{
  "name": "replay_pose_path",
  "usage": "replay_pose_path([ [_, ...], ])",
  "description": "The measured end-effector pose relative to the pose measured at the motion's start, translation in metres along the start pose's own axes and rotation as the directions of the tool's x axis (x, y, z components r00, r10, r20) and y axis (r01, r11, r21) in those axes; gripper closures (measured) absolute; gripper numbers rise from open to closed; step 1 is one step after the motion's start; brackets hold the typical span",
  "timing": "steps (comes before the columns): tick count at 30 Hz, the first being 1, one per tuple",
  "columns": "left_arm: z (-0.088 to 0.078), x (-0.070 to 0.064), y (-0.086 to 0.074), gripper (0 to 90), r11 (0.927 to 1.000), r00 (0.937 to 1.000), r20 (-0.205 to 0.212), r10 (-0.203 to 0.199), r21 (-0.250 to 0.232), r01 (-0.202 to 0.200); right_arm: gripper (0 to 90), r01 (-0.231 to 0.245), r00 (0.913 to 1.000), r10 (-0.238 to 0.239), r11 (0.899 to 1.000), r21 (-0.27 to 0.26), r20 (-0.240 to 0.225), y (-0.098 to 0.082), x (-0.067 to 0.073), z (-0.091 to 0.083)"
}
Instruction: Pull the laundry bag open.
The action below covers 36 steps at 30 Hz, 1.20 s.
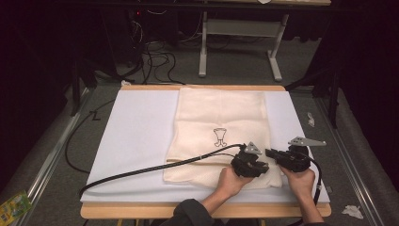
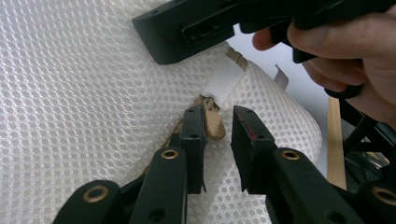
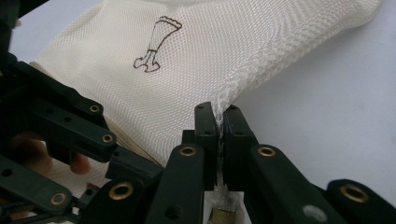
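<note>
Right claw [image 3: 218, 122] clamps the mesh bag's [image 3: 187, 70] edge; left claw [image 2: 217, 130], apart, has the zipper pull [image 2: 213, 122] at its twelve o'clock.

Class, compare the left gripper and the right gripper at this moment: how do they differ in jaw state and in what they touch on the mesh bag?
The left gripper has its jaws apart; the right gripper has its jaws pressed together.
The left gripper straddles the tan zipper pull without pinching it; the right gripper clamps the mesh bag's edge.
Both are hand-held at the bag's near right corner.
</note>
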<state>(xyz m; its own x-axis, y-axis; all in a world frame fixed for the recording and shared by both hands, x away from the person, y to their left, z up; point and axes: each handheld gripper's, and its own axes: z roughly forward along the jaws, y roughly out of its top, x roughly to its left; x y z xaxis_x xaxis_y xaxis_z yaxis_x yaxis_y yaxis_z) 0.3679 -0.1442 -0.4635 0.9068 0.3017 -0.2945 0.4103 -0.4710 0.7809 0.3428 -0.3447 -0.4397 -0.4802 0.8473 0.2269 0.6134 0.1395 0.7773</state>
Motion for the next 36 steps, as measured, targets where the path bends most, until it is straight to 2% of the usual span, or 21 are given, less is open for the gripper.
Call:
replay_pose_path([
  [6,-0.0022,-0.001,-0.0015,74.4,1.0,1.0,-0.003,0.002,0.008,-0.002,87.7,0.002,1.0,-0.002,1.0,0.005,0.001,-0.0016,-0.0004,0.0005],
  [9,-0.0006,0.0001,-0.0015,74.3,0.9998,0.9998,-0.009,-0.019,0.01,0.019,87.7,0.007,1.0,-0.007,1.0,0.004,0.003,-0.0017,0.0009,0.0007],
  [12,0.0051,0.0024,-0.0009,75.6,0.9983,0.9979,-0.035,-0.055,0.018,0.056,87.7,0.01,1.0,-0.01,1.0,0.007,0.0,-0.0016,0.0013,0.0015],
  [15,0.0061,0.0025,-0.0012,80.0,0.9983,0.9976,-0.044,-0.053,0.022,0.054,87.7,0.013,0.9999,-0.013,1.0,0.006,0.001,-0.0014,0.0029,0.0024],
  [20,0.0026,0.0027,0.0011,81.0,0.9988,0.9983,-0.04,-0.042,0.025,0.043,87.6,0.013,0.9999,-0.013,1.0,-0.001,-0.003,-0.001,0.0033,0.003],
  [25,0.0004,0.004,0.0034,81.1,0.9981,0.9979,-0.017,-0.062,0.004,0.062,87.6,0.014,0.9999,-0.014,1.0,-0.007,0.0,-0.002,0.0022,0.0014],
  [28,-0.0003,0.0042,0.0052,81.1,0.9986,0.9982,-0.029,-0.052,0.001,0.052,87.7,0.011,0.9999,-0.011,1.0,-0.003,0.001,-0.0021,0.0027,0.001],
  [36,-0.0003,0.0021,0.0033,83.5,0.9989,0.9988,-0.016,-0.046,0.007,0.046,87.6,0.016,0.9999,-0.016,1.0,-0.009,0.0,-0.0018,0.0032,0.0016],
])
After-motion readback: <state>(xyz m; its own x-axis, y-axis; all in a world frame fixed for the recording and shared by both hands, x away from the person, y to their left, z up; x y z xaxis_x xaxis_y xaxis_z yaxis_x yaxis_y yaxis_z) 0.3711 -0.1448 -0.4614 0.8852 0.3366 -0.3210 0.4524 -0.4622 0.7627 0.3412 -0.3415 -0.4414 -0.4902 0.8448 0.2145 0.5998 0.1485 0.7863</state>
